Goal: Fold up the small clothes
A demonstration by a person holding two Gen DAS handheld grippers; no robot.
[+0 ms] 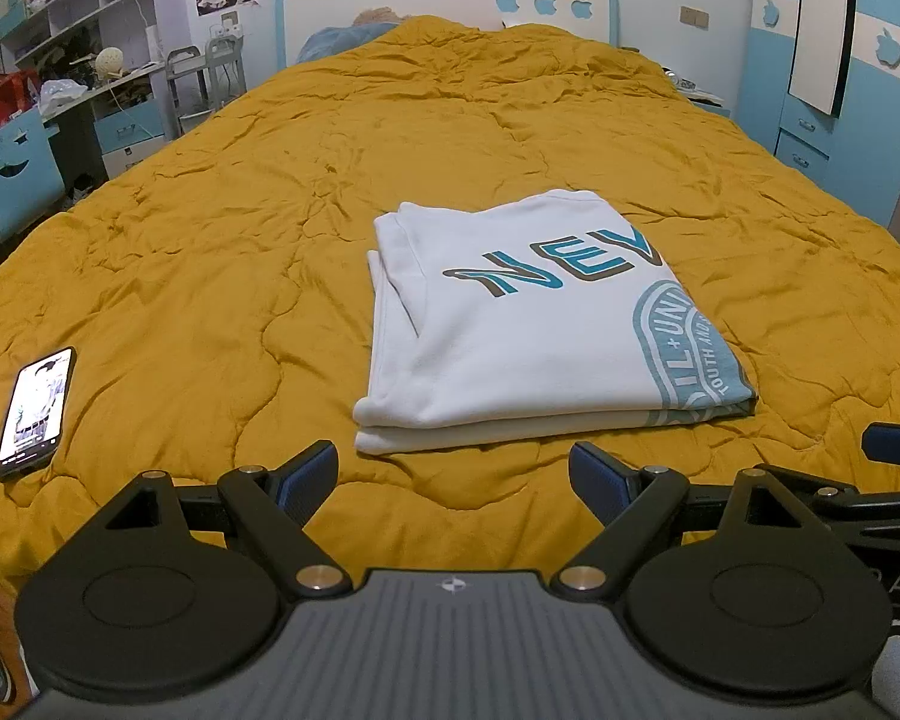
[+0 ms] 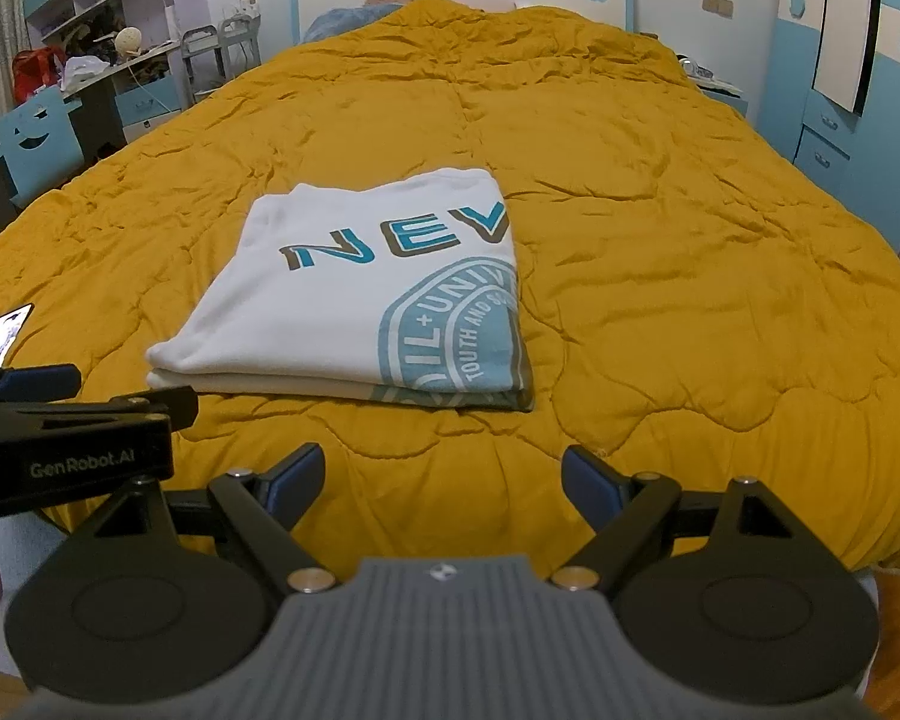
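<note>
A white T-shirt [image 1: 510,330] with blue "NEV" lettering and a round blue print lies folded into a neat rectangle on the mustard quilt [image 1: 210,240]. It also shows in the right wrist view [image 2: 354,306]. My left gripper [image 1: 453,468] is open and empty, just short of the shirt's near edge. My right gripper [image 2: 441,468] is open and empty, near the bed's front edge, a little right of the shirt. The left gripper's body [image 2: 72,444] shows at the left of the right wrist view.
A phone [image 1: 36,411] with a lit screen lies on the quilt at the left. A desk, chair and shelves [image 1: 60,90] stand left of the bed. A blue wardrobe [image 1: 840,90] stands at the right. The headboard [image 1: 450,6] is at the far end.
</note>
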